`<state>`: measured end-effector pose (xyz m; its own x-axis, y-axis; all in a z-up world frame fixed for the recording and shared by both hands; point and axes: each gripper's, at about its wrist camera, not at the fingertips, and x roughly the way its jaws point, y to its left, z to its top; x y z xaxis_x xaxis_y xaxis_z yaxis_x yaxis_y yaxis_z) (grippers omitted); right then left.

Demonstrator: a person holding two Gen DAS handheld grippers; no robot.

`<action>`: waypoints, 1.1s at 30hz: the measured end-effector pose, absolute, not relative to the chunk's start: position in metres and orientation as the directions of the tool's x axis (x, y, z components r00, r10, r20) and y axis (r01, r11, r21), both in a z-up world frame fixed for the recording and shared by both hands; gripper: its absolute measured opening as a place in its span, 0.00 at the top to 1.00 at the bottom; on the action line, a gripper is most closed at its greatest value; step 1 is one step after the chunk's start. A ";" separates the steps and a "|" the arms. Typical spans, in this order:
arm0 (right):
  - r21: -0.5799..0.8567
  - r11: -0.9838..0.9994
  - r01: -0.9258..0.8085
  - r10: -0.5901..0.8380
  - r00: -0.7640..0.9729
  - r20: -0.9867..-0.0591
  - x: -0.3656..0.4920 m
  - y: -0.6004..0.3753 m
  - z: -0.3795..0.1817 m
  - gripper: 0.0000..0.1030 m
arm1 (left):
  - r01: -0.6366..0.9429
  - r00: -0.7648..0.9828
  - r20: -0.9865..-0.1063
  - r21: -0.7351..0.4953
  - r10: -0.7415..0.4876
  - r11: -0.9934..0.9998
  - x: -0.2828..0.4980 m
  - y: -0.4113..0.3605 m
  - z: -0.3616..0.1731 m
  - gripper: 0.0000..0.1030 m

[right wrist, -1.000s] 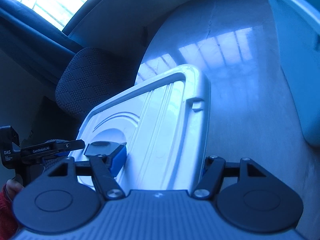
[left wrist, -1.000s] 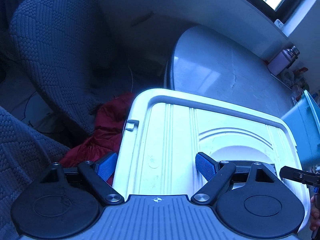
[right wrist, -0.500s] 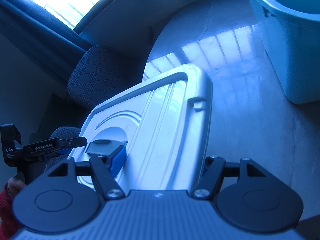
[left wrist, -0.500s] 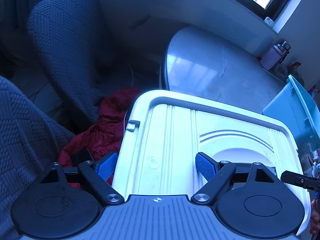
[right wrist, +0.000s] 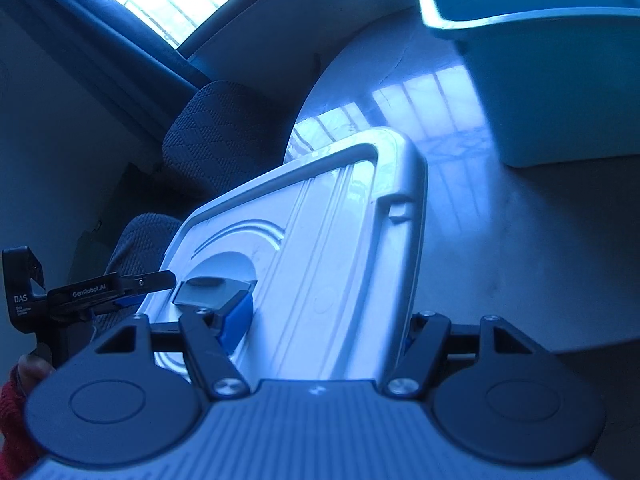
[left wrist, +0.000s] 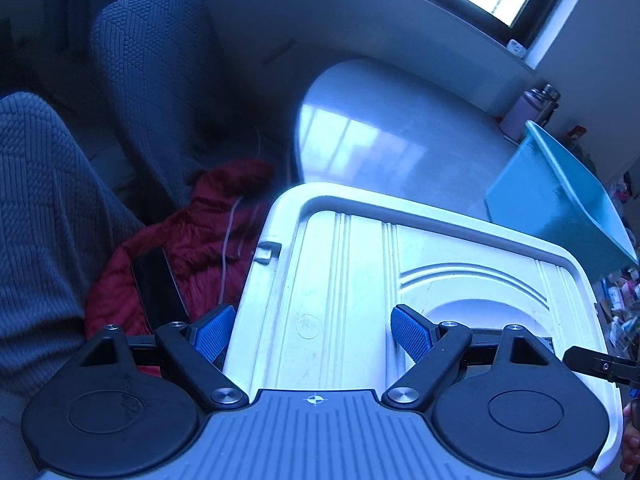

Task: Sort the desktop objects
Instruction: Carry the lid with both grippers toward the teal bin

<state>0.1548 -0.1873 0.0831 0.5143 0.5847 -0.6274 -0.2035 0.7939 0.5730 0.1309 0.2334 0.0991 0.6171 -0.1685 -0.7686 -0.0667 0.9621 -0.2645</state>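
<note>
A white plastic bin lid [left wrist: 344,280] with ribs and a round recess is held up in the air, tilted, by both grippers. My left gripper [left wrist: 312,334] is shut on its near left part, one blue pad [left wrist: 212,334] under the edge and one on top. My right gripper [right wrist: 320,328] is shut on the lid [right wrist: 320,240] from the opposite side. A teal bin [left wrist: 560,200] stands on the grey table [left wrist: 400,148], beyond the lid; it also shows in the right wrist view [right wrist: 560,60].
Dark fabric chairs [left wrist: 152,72] stand left of the table, with a red jacket [left wrist: 192,248] on the seat below the lid. A flask [left wrist: 528,112] stands at the table's far corner. Clutter lies at the far right [left wrist: 620,304].
Both grippers have lifted the lid higher and drawn it back from the table. The teal bin has come fully into both views.
</note>
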 end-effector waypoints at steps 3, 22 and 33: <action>0.572 0.795 -0.205 0.580 0.536 -0.614 0.131 -0.198 0.089 0.34 | -0.046 0.630 -0.757 -0.258 -0.173 0.965 0.108 0.217 0.106 0.17; 0.586 0.796 -0.150 0.538 0.618 -0.573 -0.009 -0.247 0.099 0.33 | 0.073 0.672 -0.706 -0.238 -0.224 0.969 -0.024 0.159 0.129 0.17; 0.591 0.798 -0.123 0.519 0.639 -0.568 -0.065 -0.249 0.099 0.33 | 0.091 0.660 -0.710 -0.249 -0.246 0.964 -0.088 0.150 0.131 0.17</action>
